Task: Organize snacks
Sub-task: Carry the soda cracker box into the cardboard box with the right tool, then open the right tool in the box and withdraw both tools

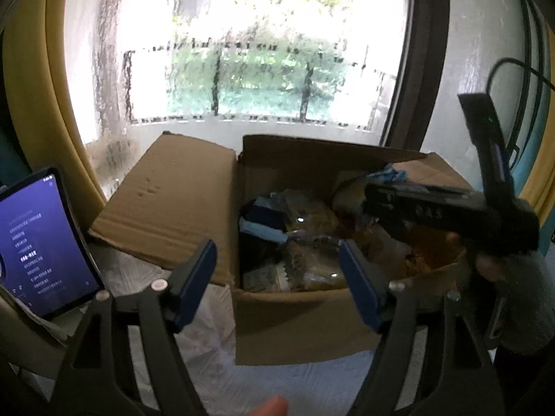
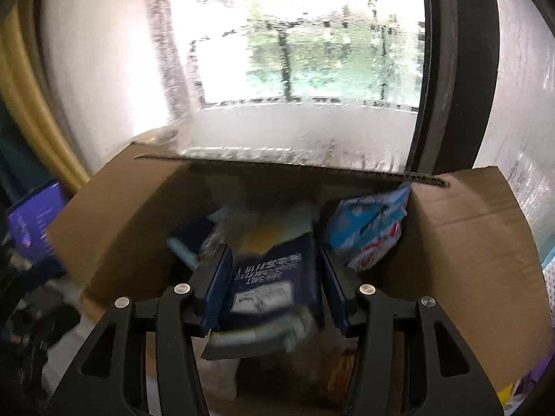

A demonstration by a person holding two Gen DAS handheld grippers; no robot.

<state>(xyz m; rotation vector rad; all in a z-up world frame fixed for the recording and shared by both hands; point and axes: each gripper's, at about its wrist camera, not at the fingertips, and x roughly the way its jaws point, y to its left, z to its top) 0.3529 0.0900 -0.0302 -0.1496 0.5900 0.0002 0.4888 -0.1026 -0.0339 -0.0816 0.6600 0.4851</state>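
My cardboard box (image 1: pixel 295 326): heaped snack packets (image 1: pixel 308 242) inside, flaps open | my left gripper (image 1: pixel 277 277): spread, empty | my right gripper (image 2: pixel 275 287): pinching dark blue packet (image 2: pixel 274 284) over box

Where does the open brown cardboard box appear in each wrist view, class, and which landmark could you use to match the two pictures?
Left wrist view: the open brown cardboard box fills the centre and right, its flap folded out leftward.
Right wrist view: the box spans the lower half, its walls on both sides of the tongs.
Shared landmark: the bright rain-streaked window directly behind the box.
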